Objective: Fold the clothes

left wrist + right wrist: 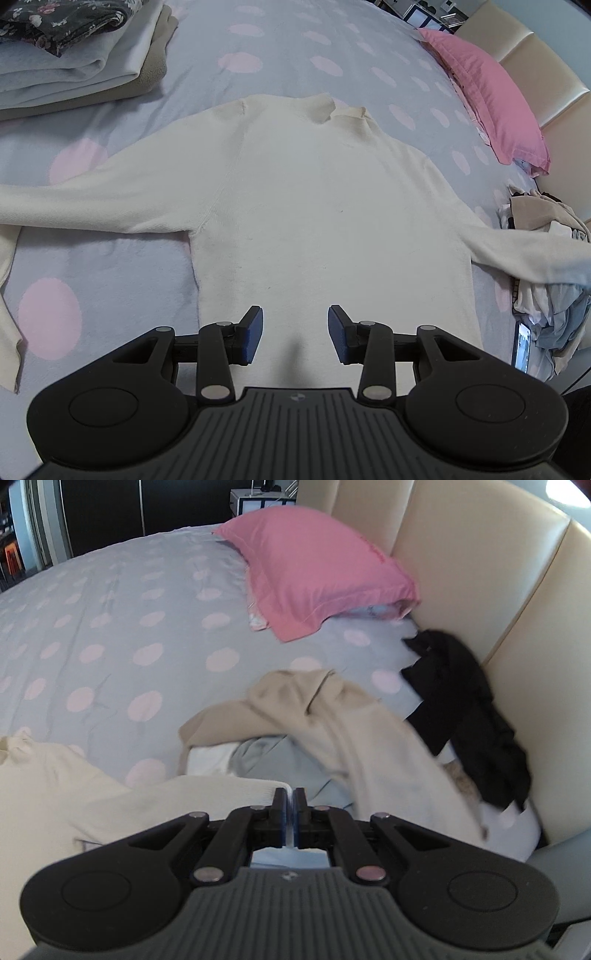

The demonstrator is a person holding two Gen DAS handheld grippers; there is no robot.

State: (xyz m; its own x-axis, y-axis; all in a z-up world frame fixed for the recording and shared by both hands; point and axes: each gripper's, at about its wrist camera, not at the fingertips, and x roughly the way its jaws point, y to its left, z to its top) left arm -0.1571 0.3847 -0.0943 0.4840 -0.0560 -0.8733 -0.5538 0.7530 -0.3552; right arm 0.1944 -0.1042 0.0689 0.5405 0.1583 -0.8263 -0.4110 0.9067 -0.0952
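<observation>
- Spread across both views is a bed cover (303,48), pale blue with pink dots, with a pink pillow (314,572) at the upper right beside a cream headboard (461,572).
- A cream sweater (314,206) lies flat in the centre of the left wrist view, collar toward the top, sleeves stretched to either side.
- Folded clothes (74,62) are stacked at the upper left.
- The left gripper (295,334) hovers over the sweater's lower part, fingers wide apart and empty.
- The right gripper (293,812) has its fingers pressed together on the end of a sweater sleeve (221,794).
- A loose heap of clothes (369,731) lies beyond, near the headboard.
</observation>
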